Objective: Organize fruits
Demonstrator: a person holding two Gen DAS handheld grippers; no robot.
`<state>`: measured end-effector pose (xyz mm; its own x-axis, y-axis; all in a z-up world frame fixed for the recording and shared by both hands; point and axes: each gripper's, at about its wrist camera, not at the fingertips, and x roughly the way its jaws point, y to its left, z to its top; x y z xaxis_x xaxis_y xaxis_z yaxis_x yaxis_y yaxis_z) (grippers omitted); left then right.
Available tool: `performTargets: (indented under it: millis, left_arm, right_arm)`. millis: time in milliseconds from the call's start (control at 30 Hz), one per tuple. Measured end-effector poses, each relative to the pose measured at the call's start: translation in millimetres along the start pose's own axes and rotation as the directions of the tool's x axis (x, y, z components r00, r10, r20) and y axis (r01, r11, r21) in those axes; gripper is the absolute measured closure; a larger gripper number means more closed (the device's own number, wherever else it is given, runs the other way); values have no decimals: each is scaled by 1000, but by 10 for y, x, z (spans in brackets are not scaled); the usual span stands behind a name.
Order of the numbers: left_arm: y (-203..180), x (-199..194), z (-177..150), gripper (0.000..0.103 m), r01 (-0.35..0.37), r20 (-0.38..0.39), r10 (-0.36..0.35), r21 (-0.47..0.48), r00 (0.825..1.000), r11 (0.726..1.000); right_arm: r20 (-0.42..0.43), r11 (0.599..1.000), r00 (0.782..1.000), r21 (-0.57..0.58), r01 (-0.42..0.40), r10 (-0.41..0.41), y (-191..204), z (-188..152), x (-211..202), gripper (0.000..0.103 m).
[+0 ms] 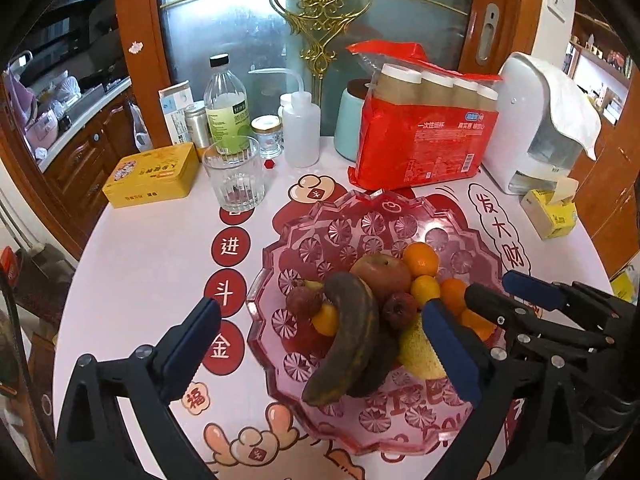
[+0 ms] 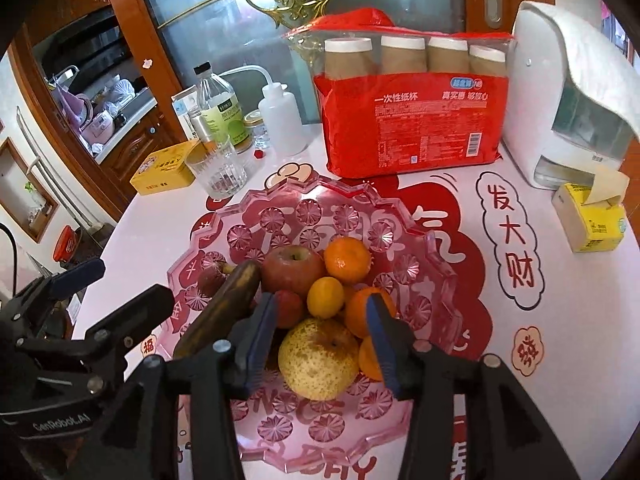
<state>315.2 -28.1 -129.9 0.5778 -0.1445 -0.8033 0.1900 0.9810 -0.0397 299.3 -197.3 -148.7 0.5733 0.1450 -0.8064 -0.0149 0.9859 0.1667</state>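
A pink glass fruit bowl point(image 1: 276, 276) point(image 2: 432, 248) on the table holds a dark overripe banana point(image 1: 352, 332) point(image 2: 224, 308), a red apple point(image 1: 382, 274) point(image 2: 292, 268), a yellow pear point(image 1: 420, 350) point(image 2: 318, 360), several oranges point(image 1: 420, 258) point(image 2: 347, 260) and small red fruits point(image 1: 303, 300). My left gripper point(image 1: 320, 328) is open and empty, its fingers on either side of the banana. My right gripper point(image 2: 326, 332) is open, its fingers either side of the pear, just above it. It also shows in the left wrist view point(image 1: 504, 304).
Behind the bowl stand a red pack of paper cups point(image 1: 424, 136) point(image 2: 412, 116), a drinking glass point(image 1: 234, 176) point(image 2: 218, 170), bottles point(image 1: 224, 108), a yellow tin point(image 1: 154, 176), a white appliance point(image 1: 536, 124) and a yellow tissue box point(image 1: 554, 210) point(image 2: 592, 220).
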Motion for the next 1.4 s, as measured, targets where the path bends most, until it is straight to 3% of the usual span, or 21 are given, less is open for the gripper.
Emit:
performTargets:
  millis: [400, 833, 1067, 1400]
  left_arm:
    - [-121, -513, -426, 3, 15, 25, -15, -5, 1000, 1000]
    - [-355, -1471, -1236, 3, -6, 16, 6, -2, 1000, 1000]
    - [-453, -2056, -1532, 3, -18, 2, 18, -40, 1000, 999]
    - [-564, -2574, -1758, 3, -65, 39, 68, -72, 997, 995]
  right_arm:
    - [24, 1000, 1000, -13, 1, 0, 46, -418, -423, 56]
    - [-1, 1000, 1000, -16, -9, 9, 127, -1368, -1292, 56]
    - [-50, 999, 998, 10, -36, 36, 179, -1749, -1842, 46]
    - [-38, 1000, 999, 4, 8, -8, 238, -1907, -2290, 40]
